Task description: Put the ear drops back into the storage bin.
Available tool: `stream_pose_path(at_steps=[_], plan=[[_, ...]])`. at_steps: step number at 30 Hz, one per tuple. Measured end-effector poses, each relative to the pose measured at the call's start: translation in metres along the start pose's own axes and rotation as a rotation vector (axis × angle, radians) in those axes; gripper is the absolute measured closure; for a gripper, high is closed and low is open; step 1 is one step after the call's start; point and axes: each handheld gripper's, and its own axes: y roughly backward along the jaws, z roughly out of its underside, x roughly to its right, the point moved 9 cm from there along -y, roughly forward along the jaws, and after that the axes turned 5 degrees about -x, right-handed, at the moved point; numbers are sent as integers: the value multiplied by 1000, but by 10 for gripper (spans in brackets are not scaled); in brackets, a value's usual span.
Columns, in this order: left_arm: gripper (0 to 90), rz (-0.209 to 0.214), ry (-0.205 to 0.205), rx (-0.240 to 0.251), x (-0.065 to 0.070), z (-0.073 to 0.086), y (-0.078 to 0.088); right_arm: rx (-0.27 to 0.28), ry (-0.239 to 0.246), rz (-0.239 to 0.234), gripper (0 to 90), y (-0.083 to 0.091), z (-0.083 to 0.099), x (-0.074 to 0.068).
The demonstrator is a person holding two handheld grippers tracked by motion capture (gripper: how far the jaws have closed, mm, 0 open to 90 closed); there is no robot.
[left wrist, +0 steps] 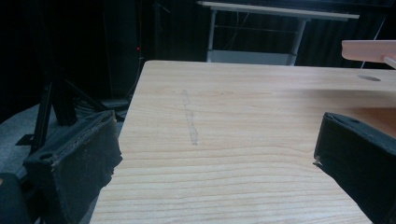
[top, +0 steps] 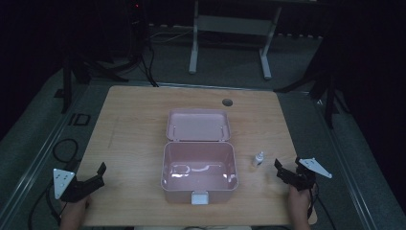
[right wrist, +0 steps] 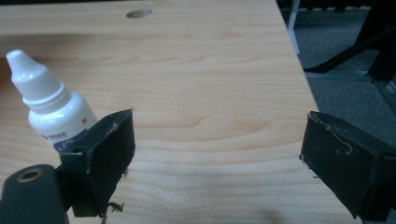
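Here, an open pink box (top: 198,165) sat mid-counter (top: 134,124). Right of the box stood a white dropper bottle (top: 258,158), label print unreadable. Both the left hand-held gripper (top: 95,178) and the right hand-held gripper (top: 282,170) gaped wide, empty.

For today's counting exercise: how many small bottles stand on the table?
1: the white dropper bottle stands upright right of the open pink box, near the right gripper.

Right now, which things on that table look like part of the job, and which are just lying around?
Probably part of the job:
pink box, lid open
small bottle, upright beside it
left gripper and right gripper, both open

Just around:
hole in the table
white frame behind
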Motion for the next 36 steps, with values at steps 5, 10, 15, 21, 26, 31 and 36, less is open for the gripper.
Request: stream_pose_path(at_steps=[5,10,15,21,26,31,36], plan=[[4,-1,4,0,0,0,0,-13,19,-7,100,-1,1,-2],[4,4,7,4,0,0,0,-40,69,-36,100,-6,0,-14],[4,5,8,3,0,0,0,-49,148,-33,100,-6,-2,-23],[4,8,7,5,0,0,0,-88,152,-66,100,-6,-7,-21],[4,7,6,1,0,0,0,-142,153,-80,100,-3,-10,-17],[4,13,8,0,1,0,0,-261,135,-122,100,0,-7,-17],[4,14,10,-1,1,0,0,-339,160,-143,99,3,-4,-19]])
